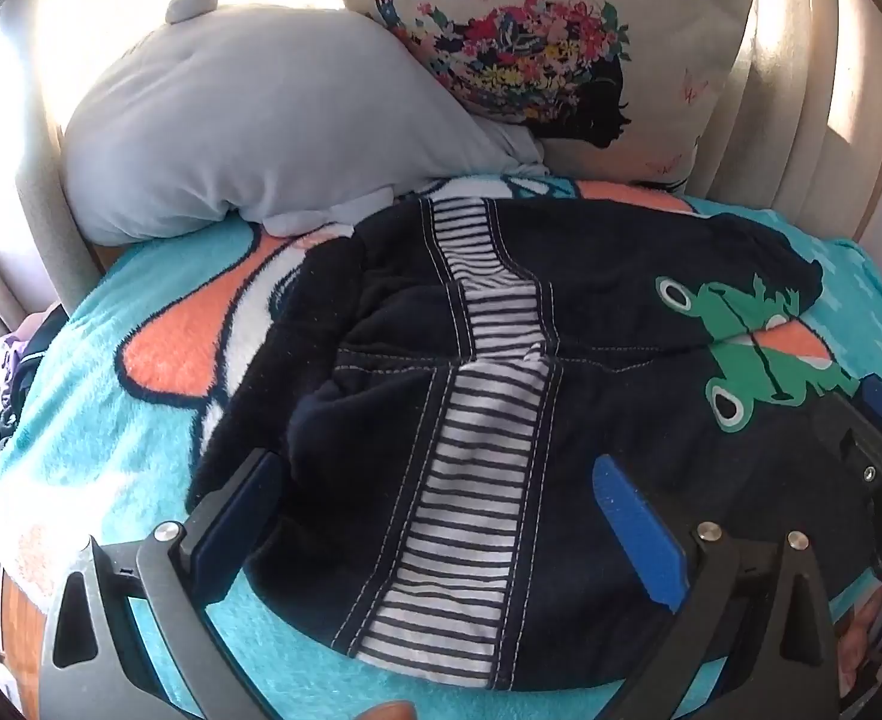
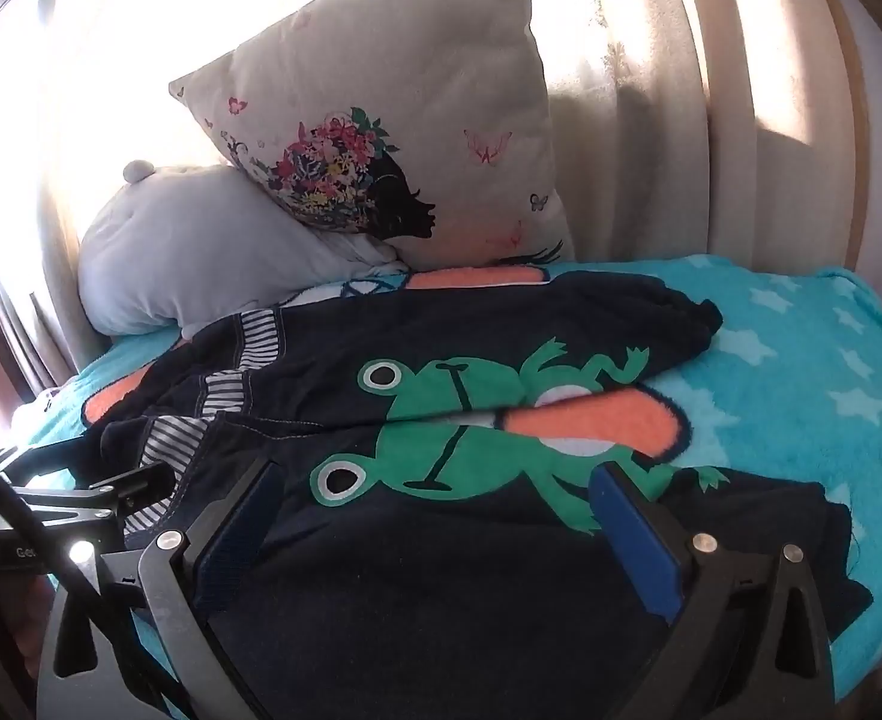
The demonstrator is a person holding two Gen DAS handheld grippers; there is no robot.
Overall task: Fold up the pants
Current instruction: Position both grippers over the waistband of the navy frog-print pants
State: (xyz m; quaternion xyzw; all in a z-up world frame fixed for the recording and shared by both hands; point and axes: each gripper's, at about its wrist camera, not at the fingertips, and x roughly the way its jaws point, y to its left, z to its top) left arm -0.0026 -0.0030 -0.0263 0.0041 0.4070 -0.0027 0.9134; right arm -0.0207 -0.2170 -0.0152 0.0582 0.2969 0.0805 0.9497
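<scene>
We see the bed [image 2: 801, 360] under a turquoise blanket [image 1: 111, 420] with stars and an orange-white cartoon print. It carries the dark navy pants [image 1: 591, 420], spread out flat-ish, legs side by side running away toward the right, striped waistband panel [image 1: 477, 450] toward the left end. A green frog print [image 2: 471, 456] spans both legs.

Step in hand, as we judge it: pre-grasp. Pants are laid out, no fold made yet, near edge is where we'd pick up.

Left claw [image 1: 435, 516] is wide open, hovering over the waist end, straddling the striped panel. Right claw [image 2: 435, 516] is also wide open, over the near leg at the frog, gripping nothing. Each shows at the edge of the other's view, so they're close together.

Next move probably needs both claws down onto the near edge, pinch a single layer run, then carry it over the far leg. Fabric looks soft and bunched at the waist, so it could drag or double up.

Around: grey plush pillow [image 1: 249, 138] touching the far waist end, floral cushion [image 2: 393, 138] behind it, curtain [image 2: 711, 120] at the back. The pillow could crowd a fold toward the far side.
</scene>
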